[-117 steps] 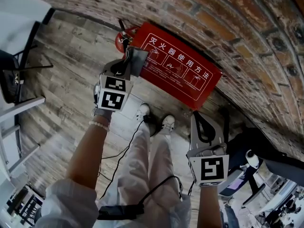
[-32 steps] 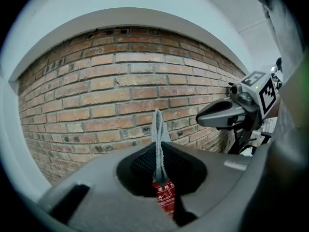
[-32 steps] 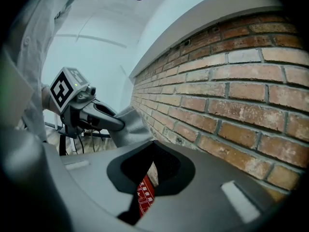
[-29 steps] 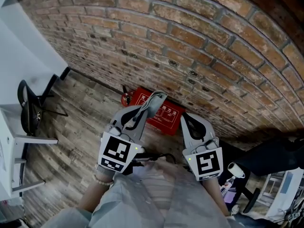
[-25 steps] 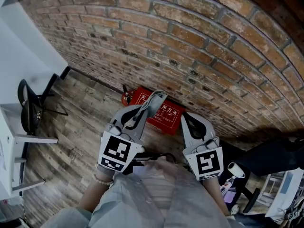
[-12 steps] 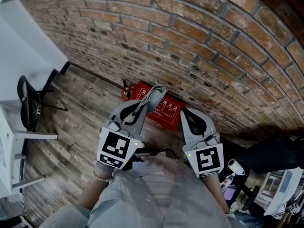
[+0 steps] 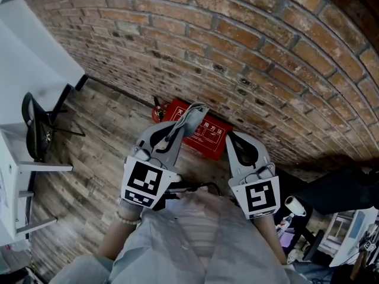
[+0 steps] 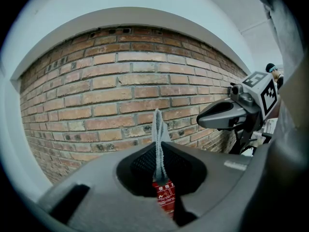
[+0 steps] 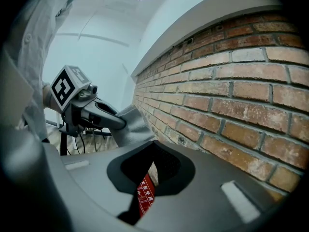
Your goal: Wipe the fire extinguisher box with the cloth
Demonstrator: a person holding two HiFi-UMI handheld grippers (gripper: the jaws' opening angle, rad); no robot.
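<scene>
As we are facing the fire extinguisher box (image 7: 207,133), we are gripping the cloth (image 8: 158,129).
Left gripper (image 7: 187,118) is clamping it; right gripper (image 7: 230,138) is hovering beside it, jaws together, empty.

Fire extinguisher box (image 7: 217,142) partly hidden behind left gripper (image 7: 186,120), cloth (image 7: 195,112); its print (image 7: 207,132) too small to read.

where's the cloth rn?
Head view, centre: the cloth is pinched in the left gripper, held above the red fire extinguisher box at the foot of the brick wall.
</scene>
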